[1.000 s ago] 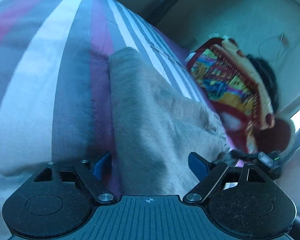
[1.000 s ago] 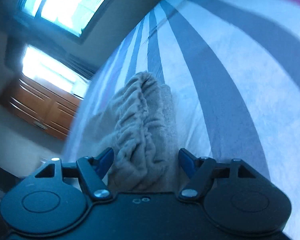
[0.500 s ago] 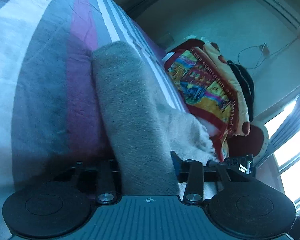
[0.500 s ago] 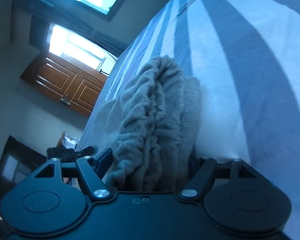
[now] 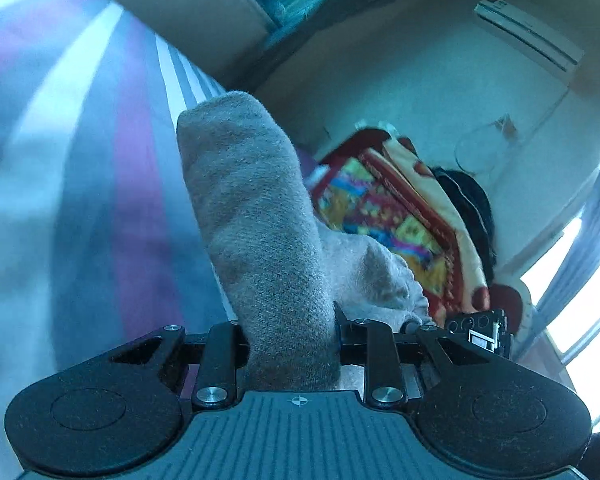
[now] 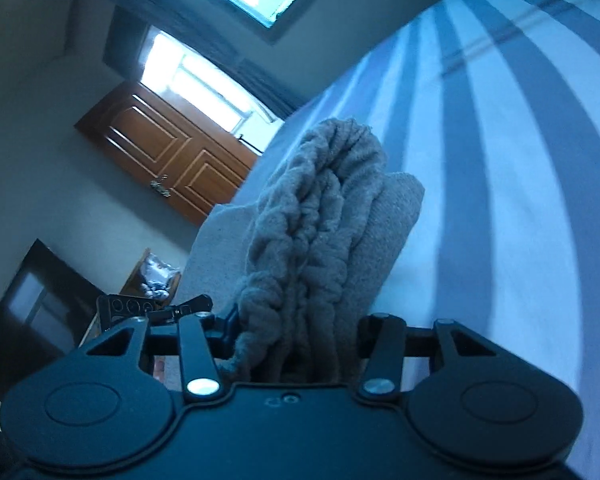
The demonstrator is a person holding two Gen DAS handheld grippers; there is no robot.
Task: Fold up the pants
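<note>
left gripper (image 5: 292, 336): my jaws are closing down on the smooth end of the grey fleecy pants (image 5: 260, 232). The cloth is already bunched tight between them, filling the whole gap, so I'm gripping it.

right gripper (image 6: 296, 344): same deal here, jaws closing with the gathered, wrinkly elastic end of the pants (image 6: 320, 232) packed in between them. They're standing wider than my left ones because that end is a thick wad.

pants, from the left jaws: they're running straight out ahead of my fingers as a rounded folded band, standing up off the bedding rather than lying flat. A looser lump of the same cloth is sagging just to the right of the jaws.

pants, from the right jaws: the ruffled waistband is rising right out of the gap, with a smoother folded layer just to its right and another flat grey panel spreading off to the left.

striped bedsheet in white, grey and purple (image 5: 100, 208): it's lying under and to the left of my left jaws; in the right view it's filling everything to the right of the jaws (image 6: 500, 200).

colourful patterned blanket with a red border (image 5: 392, 216): it's heaped ahead and to the right of my left jaws, past the pants.

brown panelled wooden door (image 6: 168, 156): it's well beyond my right jaws, up and to the left.

other gripper: each one is peeking into the other's view, low beside the jaws.
</note>
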